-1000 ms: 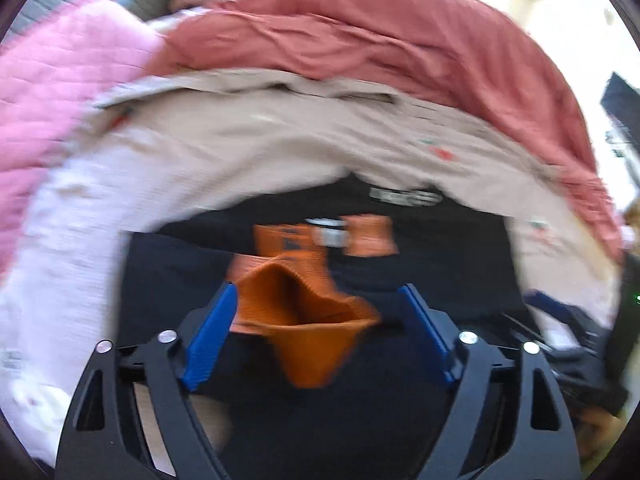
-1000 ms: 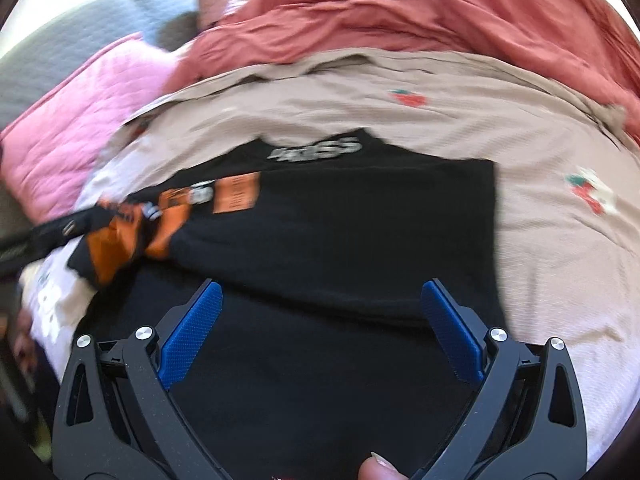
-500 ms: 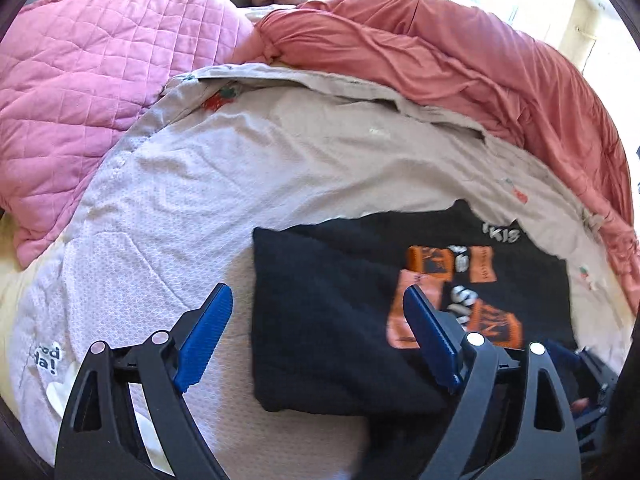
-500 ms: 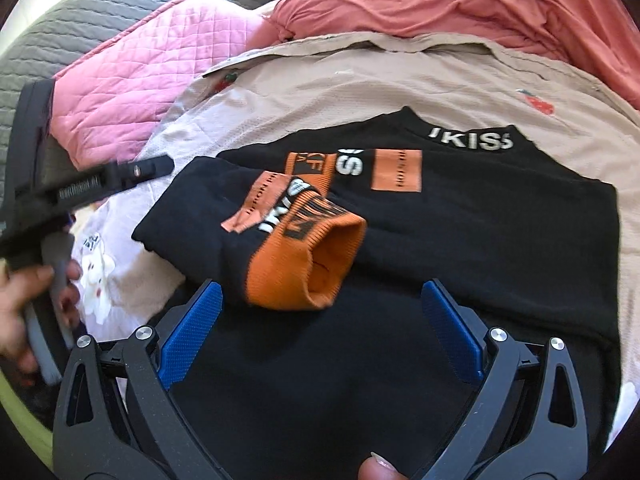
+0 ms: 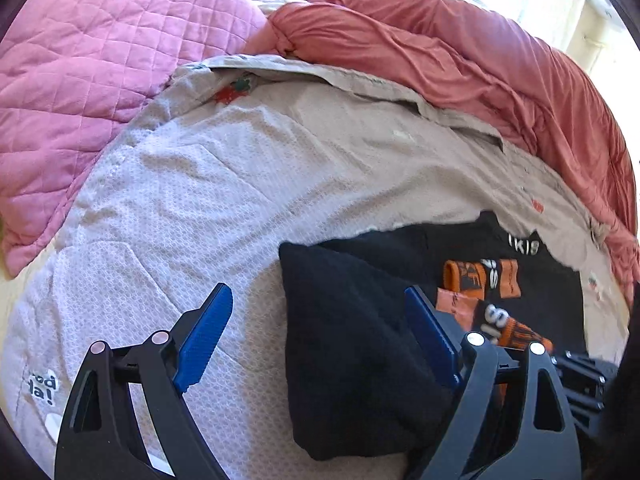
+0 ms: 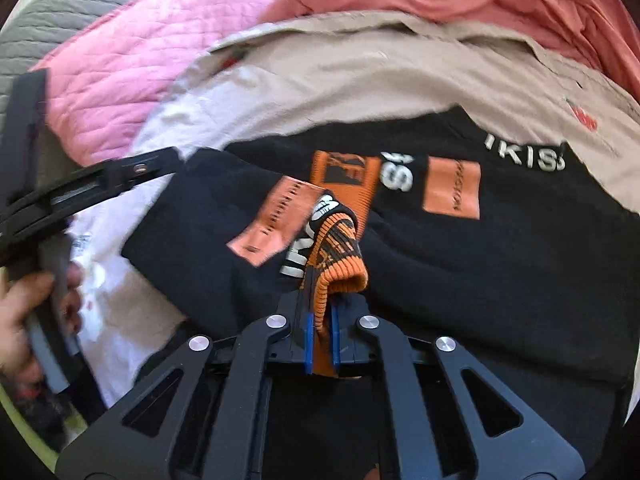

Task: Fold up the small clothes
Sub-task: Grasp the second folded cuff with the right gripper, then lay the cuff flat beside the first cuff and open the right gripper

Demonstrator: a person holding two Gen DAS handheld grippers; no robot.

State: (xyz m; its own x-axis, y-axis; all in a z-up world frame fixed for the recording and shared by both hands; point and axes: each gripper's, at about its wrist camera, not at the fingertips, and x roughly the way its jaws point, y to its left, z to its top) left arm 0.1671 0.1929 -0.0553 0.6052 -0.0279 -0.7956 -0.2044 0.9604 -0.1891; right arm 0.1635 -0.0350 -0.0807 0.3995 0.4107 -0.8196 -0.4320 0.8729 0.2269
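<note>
A small black sweater (image 6: 480,264) with orange patches and white lettering lies on the beige bed cover (image 6: 360,76). Its left sleeve is folded in across the body. My right gripper (image 6: 320,316) is shut on the orange ribbed cuff (image 6: 340,272) of that sleeve, the knit pinched between the blue pads. In the left wrist view the same sweater (image 5: 352,340) lies to the right, its folded left edge between the fingers. My left gripper (image 5: 316,328) stands open just above it, one blue pad over the bed cover (image 5: 240,184), the other over the black cloth.
A pink quilt (image 5: 100,60) is bunched at the back left and a rust-red blanket (image 5: 480,76) runs along the back and right. A hand (image 6: 24,312) holding the left gripper's handle shows at the left edge of the right wrist view.
The right gripper went from wide open to shut on the orange cuff. The left gripper slid off the cuff to the sweater's left edge and stayed open.
</note>
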